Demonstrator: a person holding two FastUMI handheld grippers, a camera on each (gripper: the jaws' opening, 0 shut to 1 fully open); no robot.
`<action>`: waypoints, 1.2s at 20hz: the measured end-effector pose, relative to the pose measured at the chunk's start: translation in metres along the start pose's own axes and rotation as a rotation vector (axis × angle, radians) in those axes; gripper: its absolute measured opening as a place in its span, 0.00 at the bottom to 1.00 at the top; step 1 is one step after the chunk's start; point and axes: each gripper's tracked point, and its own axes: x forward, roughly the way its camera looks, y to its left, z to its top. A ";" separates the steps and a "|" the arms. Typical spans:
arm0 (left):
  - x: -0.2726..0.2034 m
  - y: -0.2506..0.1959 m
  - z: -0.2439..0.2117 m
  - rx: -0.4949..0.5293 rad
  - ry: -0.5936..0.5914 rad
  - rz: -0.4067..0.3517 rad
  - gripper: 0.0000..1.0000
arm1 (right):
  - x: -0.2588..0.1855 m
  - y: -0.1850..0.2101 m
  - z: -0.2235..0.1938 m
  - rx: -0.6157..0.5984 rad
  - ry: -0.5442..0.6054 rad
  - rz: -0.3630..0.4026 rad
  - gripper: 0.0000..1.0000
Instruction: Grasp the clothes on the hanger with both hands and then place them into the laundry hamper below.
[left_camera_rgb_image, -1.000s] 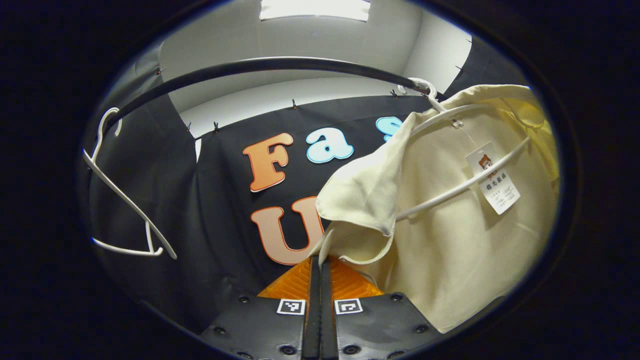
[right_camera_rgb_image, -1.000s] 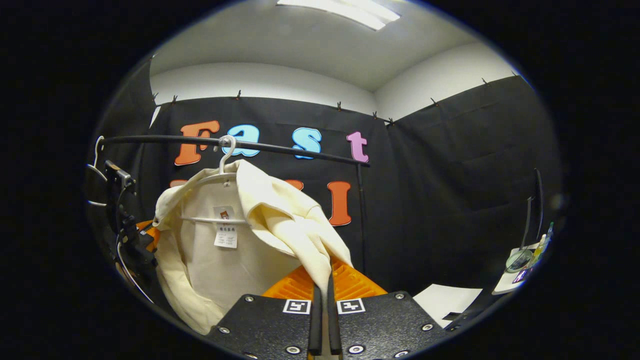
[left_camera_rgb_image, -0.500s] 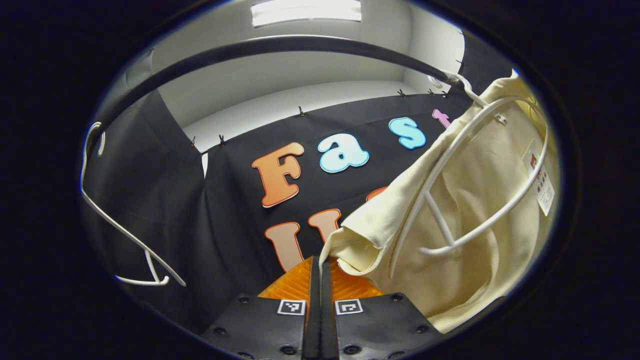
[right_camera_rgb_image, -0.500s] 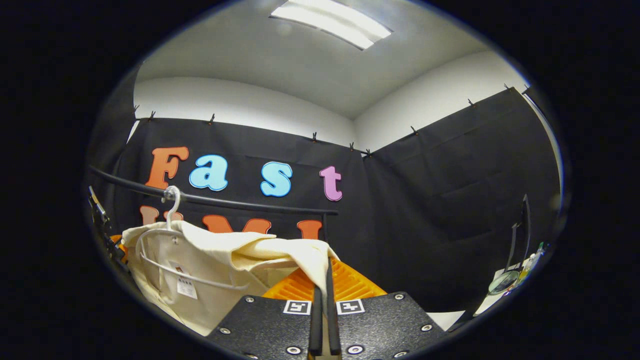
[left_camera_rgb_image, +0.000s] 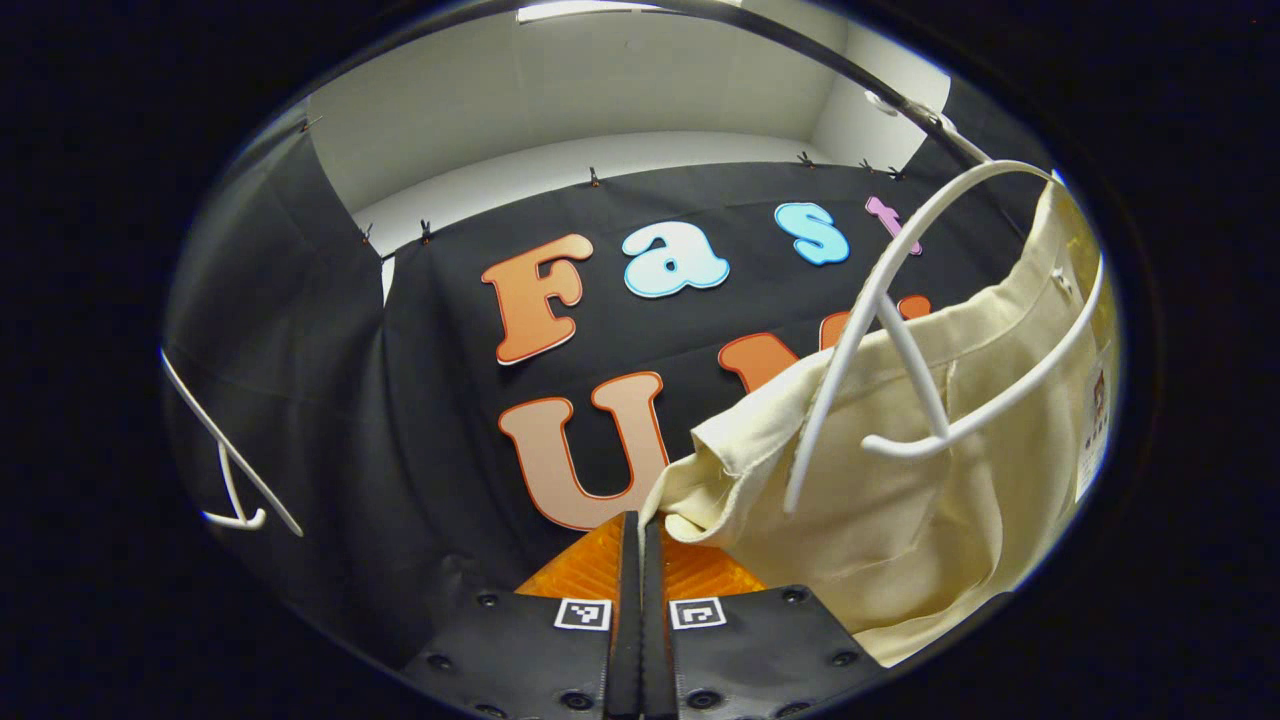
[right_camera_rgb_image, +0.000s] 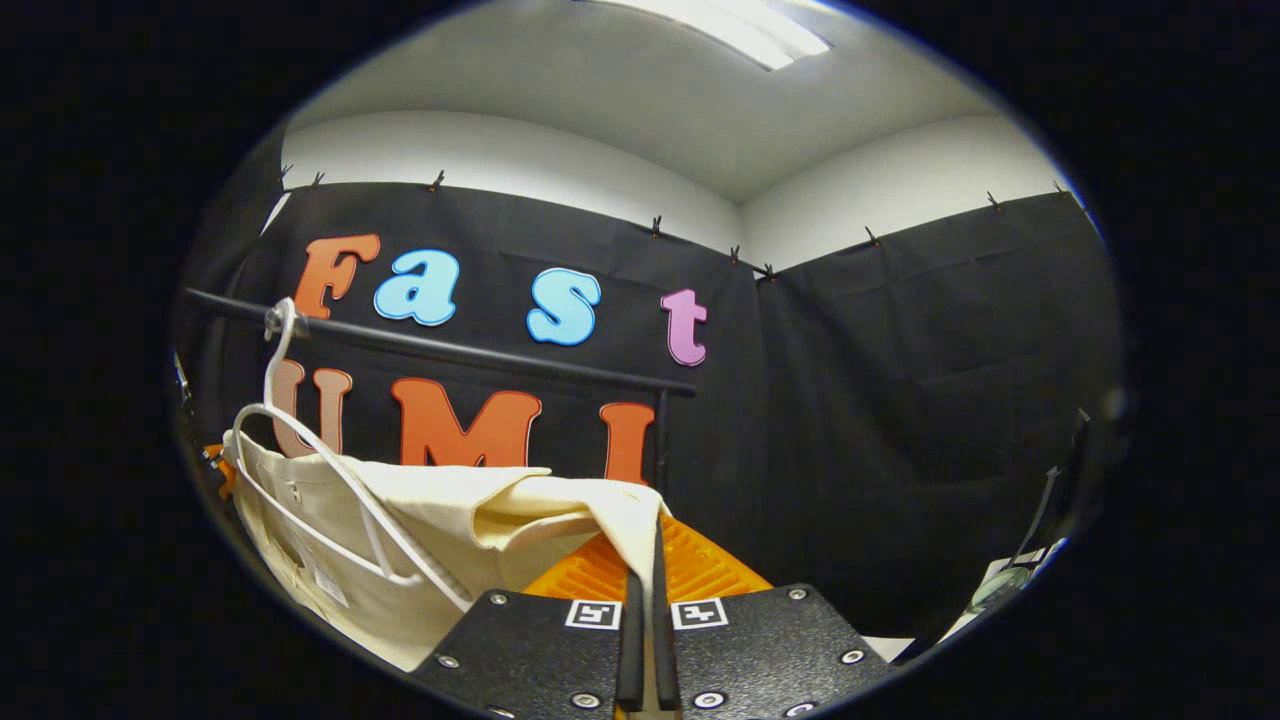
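Left tongs (left_camera_rgb_image: 641, 530) closed tight on a corner of the cream garment (left_camera_rgb_image: 900, 480); cloth edge pinched between my two fingers. Right tongs (right_camera_rgb_image: 648, 545) same on the opposite corner of the garment (right_camera_rgb_image: 440, 540), a fold running into the closed gap.

Garment sits between the two tongs, its top edge stretched roughly level, the rest sagging below. White hanger (left_camera_rgb_image: 900, 330) still hooked on the black rail (right_camera_rgb_image: 450, 350); its upper arc and crossbar stand bare above the cloth, lower arm lies against the fabric. From the right gripper view the hanger (right_camera_rgb_image: 330, 470) tilts off vertical. Can't tell whether the far shoulder has slipped off — that side is at the edge of the fisheye.

Second white hanger (left_camera_rgb_image: 225, 460), empty, at far left in the left gripper view.
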 end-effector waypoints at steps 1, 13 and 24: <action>-0.001 0.000 -0.009 -0.005 0.015 -0.004 0.07 | -0.001 0.004 -0.014 0.020 0.015 0.004 0.04; -0.061 0.042 -0.047 0.000 0.068 0.025 0.07 | -0.071 0.038 -0.058 0.004 0.048 0.087 0.04; -0.185 0.034 -0.062 -0.173 0.117 -0.078 0.08 | -0.170 0.111 -0.048 -0.006 0.040 0.270 0.04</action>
